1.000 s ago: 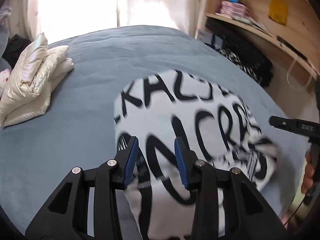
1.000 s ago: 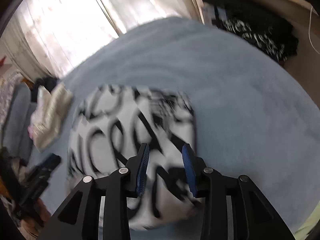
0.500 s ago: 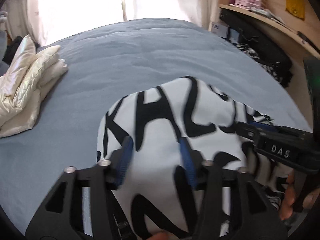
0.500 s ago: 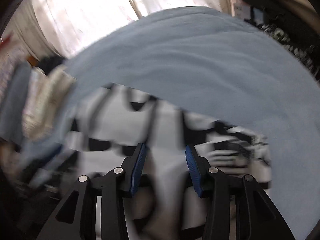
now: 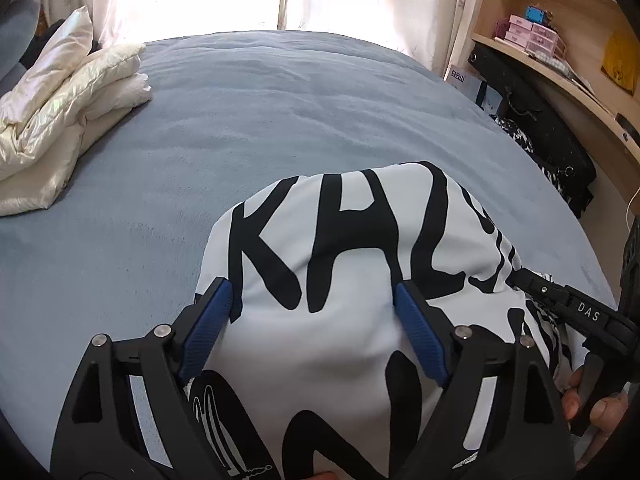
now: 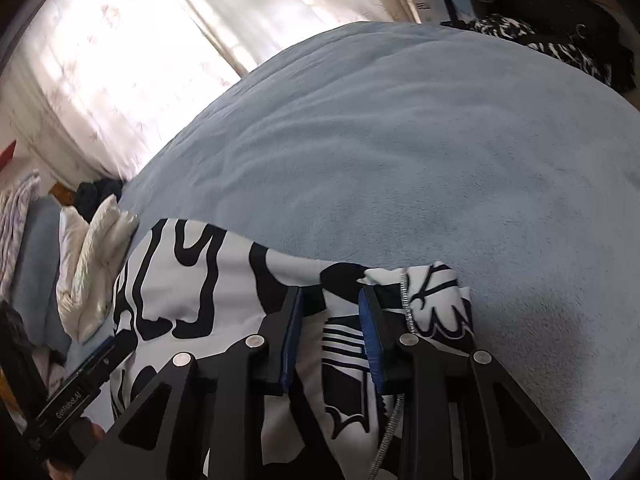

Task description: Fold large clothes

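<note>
Fabric printed with heavy black lettering on white fills the lower half of the left wrist view: the garment (image 5: 352, 280) lies bunched in a rounded heap on the near part of the blue-grey bedspread (image 5: 248, 120), its big letters bending over the folds. The left gripper (image 5: 316, 308) stands wide, its jaws having just been opening; the blue pads (image 5: 208, 328) flank the mound of cloth, and it is hard to tell whether they touch it. At the right edge the right gripper (image 5: 520, 276) reaches onto the garment's side, with a hand (image 5: 596, 408) behind it. A folded cream puffer jacket (image 5: 60, 120) rests well apart at the far left of the bed, and wooden shelves (image 5: 560, 40) run along the right wall.

From the right wrist, the same garment (image 6: 192, 292) spreads across the near left of the bedspread (image 6: 400, 140), white with bold black shapes, and a thin silvery chain (image 6: 406, 300) runs down its crumpled right end. The right gripper (image 6: 330, 316) stands narrow, jaws having just been closing, with cloth bunched between the pads; whether they pinch it I cannot tell. The left gripper (image 6: 108, 348) shows at the lower left.
</note>
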Action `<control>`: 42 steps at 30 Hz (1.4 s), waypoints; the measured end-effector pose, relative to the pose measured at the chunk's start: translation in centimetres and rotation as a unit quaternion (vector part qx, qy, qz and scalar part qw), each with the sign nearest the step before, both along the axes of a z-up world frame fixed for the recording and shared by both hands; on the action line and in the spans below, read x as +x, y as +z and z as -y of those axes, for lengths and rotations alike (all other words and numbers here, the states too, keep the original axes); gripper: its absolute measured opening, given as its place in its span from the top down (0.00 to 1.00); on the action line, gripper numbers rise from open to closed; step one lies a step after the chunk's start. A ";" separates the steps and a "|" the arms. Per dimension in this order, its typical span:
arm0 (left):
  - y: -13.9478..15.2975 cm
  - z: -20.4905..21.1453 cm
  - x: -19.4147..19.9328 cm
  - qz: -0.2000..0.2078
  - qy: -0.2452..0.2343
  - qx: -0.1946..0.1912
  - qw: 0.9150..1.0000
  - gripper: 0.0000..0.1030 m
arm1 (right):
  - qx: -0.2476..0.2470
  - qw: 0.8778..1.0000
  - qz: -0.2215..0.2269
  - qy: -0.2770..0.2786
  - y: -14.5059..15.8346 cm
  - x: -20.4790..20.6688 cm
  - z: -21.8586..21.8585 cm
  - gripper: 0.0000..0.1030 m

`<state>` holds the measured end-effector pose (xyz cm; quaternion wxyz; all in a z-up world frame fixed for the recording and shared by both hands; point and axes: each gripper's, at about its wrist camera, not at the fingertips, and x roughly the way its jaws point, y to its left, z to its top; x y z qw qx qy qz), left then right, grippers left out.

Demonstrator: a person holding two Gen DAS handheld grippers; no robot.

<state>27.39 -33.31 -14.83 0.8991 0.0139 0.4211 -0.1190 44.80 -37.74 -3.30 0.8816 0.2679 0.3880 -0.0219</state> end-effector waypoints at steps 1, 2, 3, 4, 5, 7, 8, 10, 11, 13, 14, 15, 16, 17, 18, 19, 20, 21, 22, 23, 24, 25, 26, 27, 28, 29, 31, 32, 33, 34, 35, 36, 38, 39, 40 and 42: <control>0.2 -0.3 -0.2 0.001 0.001 -0.002 1.000 0.21 | -0.002 1.000 -0.001 -0.002 0.1 -0.1 0.0 0.72; 0.3 -0.4 -0.3 0.003 0.001 -0.004 1.000 0.21 | -0.002 1.000 -0.005 -0.004 0.2 -0.1 0.0 0.72; 0.5 -0.6 -0.4 0.002 0.002 -0.008 1.000 0.21 | -0.002 1.000 -0.012 -0.004 0.3 -0.4 0.0 0.72; 0.8 -0.8 -0.4 0.000 0.004 -0.010 1.000 0.21 | -0.004 1.000 -0.021 -0.007 0.7 -0.3 -0.2 0.72; 1.2 -1.0 -0.6 -0.003 0.008 -0.008 1.000 0.21 | -0.009 0.999 -0.031 -0.009 1.4 -0.5 -0.4 0.71; 2.0 -1.4 -1.3 -0.007 0.024 0.000 1.000 0.21 | -0.018 0.999 -0.033 -0.004 3.0 -2.0 -0.9 0.69; 2.4 -1.6 -1.7 -0.006 0.029 0.005 1.000 0.21 | -0.022 0.999 -0.028 0.000 3.9 -2.7 -1.4 0.69; 3.4 -2.2 -3.5 -0.002 0.018 0.002 1.000 0.21 | -0.027 0.999 -0.016 0.016 5.7 -4.4 -2.6 0.68; 3.8 -2.3 -4.6 -0.002 0.006 0.000 1.000 0.21 | -0.032 0.999 -0.015 0.030 6.5 -5.7 -3.6 0.66; 4.3 -2.6 -6.7 -0.007 -0.012 -0.007 1.000 0.21 | -0.032 0.998 -0.016 0.049 7.2 -7.9 -5.0 0.65; 4.5 -2.8 -7.9 -0.008 -0.020 -0.014 1.000 0.21 | -0.027 0.997 -0.016 0.064 7.4 -9.2 -5.9 0.65; 4.7 -3.0 -9.2 -0.011 -0.028 -0.020 0.999 0.22 | -0.025 0.997 -0.015 0.075 7.5 -10.4 -7.0 0.65; 4.7 -3.3 -10.4 -0.012 -0.034 -0.021 0.999 0.22 | -0.025 0.996 -0.014 0.085 7.6 -11.6 -7.8 0.65; 4.5 -3.4 -11.6 -0.012 -0.039 -0.021 0.999 0.23 | -0.027 0.995 -0.014 0.095 7.4 -12.9 -8.7 0.65; 4.4 -3.5 -12.4 -0.014 -0.042 -0.019 0.999 0.24 | -0.030 0.994 -0.017 0.100 7.1 -14.1 -9.4 0.65; 3.9 -3.6 -13.5 -0.020 -0.047 -0.010 0.999 0.29 | -0.036 0.994 -0.022 0.102 6.7 -15.0 -9.8 0.65; 3.3 -3.6 -14.4 -0.027 -0.052 -0.002 0.998 0.32 | -0.050 0.993 -0.034 0.099 5.9 -16.2 -10.1 0.65; 2.5 -3.7 -15.1 -0.038 -0.058 0.008 0.998 0.34 | -0.060 0.993 -0.041 0.095 5.4 -17.1 -10.0 0.65; 1.8 -3.9 -15.9 -0.036 -0.059 0.018 0.997 0.34 | -0.067 0.993 -0.043 0.090 4.9 -18.0 -9.9 0.65; 1.4 -4.3 -16.7 -0.030 -0.059 0.022 0.998 0.34 | -0.064 0.993 -0.035 0.088 4.6 -19.2 -9.5 0.65; 1.2 -4.8 -17.2 -0.029 -0.060 0.018 0.998 0.33 | -0.056 0.994 -0.023 0.086 4.6 -20.2 -9.0 0.65; 1.2 -5.2 -17.7 -0.030 -0.060 0.013 0.998 0.33 | -0.049 0.995 -0.012 0.082 4.7 -21.1 -8.6 0.65; 1.2 -5.6 -18.0 -0.032 -0.059 0.007 0.998 0.33 | -0.049 0.996 -0.006 0.070 5.0 -22.4 -8.1 0.65; 1.1 -6.1 -18.2 -0.037 -0.056 0.000 0.998 0.32 | -0.050 0.997 -0.005 0.063 4.8 -22.9 -7.8 0.65; 1.0 -6.6 -18.4 -0.043 -0.053 -0.009 0.998 0.32 | -0.049 0.997 -0.004 0.057 4.9 -23.6 -7.6 0.65; 0.9 -7.2 -18.5 -0.049 -0.047 -0.021 0.997 0.32 | -0.049 0.997 -0.005 0.054 4.9 -24.1 -7.4 0.65; 0.9 -7.6 -18.8 -0.053 -0.039 -0.030 0.997 0.32 | -0.059 0.997 -0.009 0.050 4.9 -24.7 -7.6 0.65; 1.0 -7.8 -18.8 -0.054 -0.037 -0.031 0.997 0.32 | -0.061 0.997 -0.011 0.047 4.9 -24.5 -7.6 0.65; 1.1 -7.9 -18.7 -0.053 -0.037 -0.030 0.997 0.32 | -0.063 0.997 -0.014 0.043 5.0 -24.5 -7.6 0.65; 1.2 -7.9 -18.8 -0.052 -0.036 -0.027 0.998 0.32 | -0.063 0.997 -0.018 0.039 5.1 -24.6 -7.6 0.65; 1.4 -8.0 -18.7 -0.050 -0.035 -0.024 0.998 0.32 | -0.062 0.997 -0.021 0.037 5.1 -24.2 -7.4 0.65; 1.5 -8.0 -18.5 -0.049 -0.035 -0.022 0.998 0.32 | -0.061 0.997 -0.022 0.034 5.3 -24.2 -7.2 0.64; 1.7 -8.0 -18.7 -0.048 -0.033 -0.019 0.998 0.32 | -0.058 0.997 -0.027 0.034 5.5 -24.0 -7.2 0.63; 1.8 -8.1 -18.7 -0.048 -0.032 -0.021 0.998 0.32 | -0.057 0.997 -0.030 0.034 5.6 -23.6 -7.3 0.62; 1.9 -8.2 -18.8 -0.049 -0.031 -0.023 0.998 0.32 | -0.056 0.997 -0.033 0.033 5.6 -23.6 -7.3 0.62; 2.2 -8.3 -18.8 -0.052 -0.028 -0.028 0.998 0.32 | -0.053 0.997 -0.037 0.032 5.8 -23.4 -7.4 0.62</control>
